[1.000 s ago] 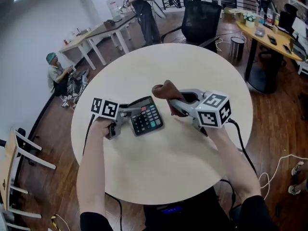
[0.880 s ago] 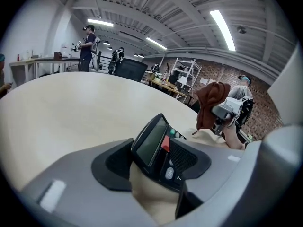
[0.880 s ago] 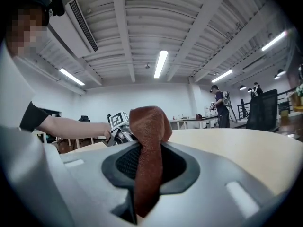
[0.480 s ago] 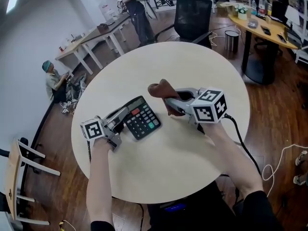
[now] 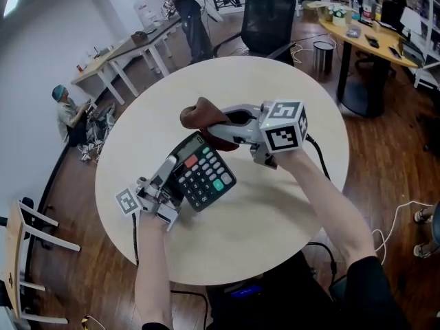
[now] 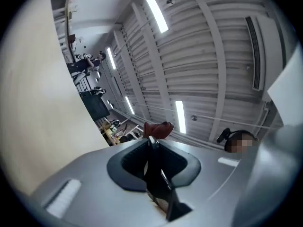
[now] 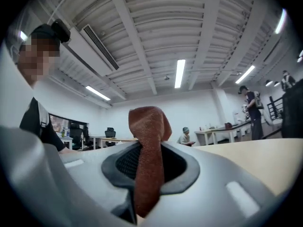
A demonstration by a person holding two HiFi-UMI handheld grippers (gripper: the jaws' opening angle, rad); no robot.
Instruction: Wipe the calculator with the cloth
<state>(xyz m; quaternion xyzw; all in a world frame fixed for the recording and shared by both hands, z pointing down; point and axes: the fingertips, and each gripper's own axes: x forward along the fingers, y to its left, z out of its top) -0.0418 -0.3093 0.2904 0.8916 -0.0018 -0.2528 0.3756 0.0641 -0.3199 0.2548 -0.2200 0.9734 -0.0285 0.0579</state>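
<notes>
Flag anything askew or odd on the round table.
The black desktop calculator is not lying flat: the left gripper, jaws just closed, clamps one edge and holds it tilted over the round beige table. Nothing spilled or damaged.

— What is the person wearing?
— A black short sleeve (image 5: pixel 371 295) is covering the right upper arm, and both forearms are showing bare.
— And the tools?
— The left gripper (image 5: pixel 176 162) and the right gripper (image 5: pixel 210 125) are showing grey moulded bodies. Each is carrying a white marker cube (image 5: pixel 284 125) with black squares and trailing a black cable (image 5: pixel 135 243).
</notes>
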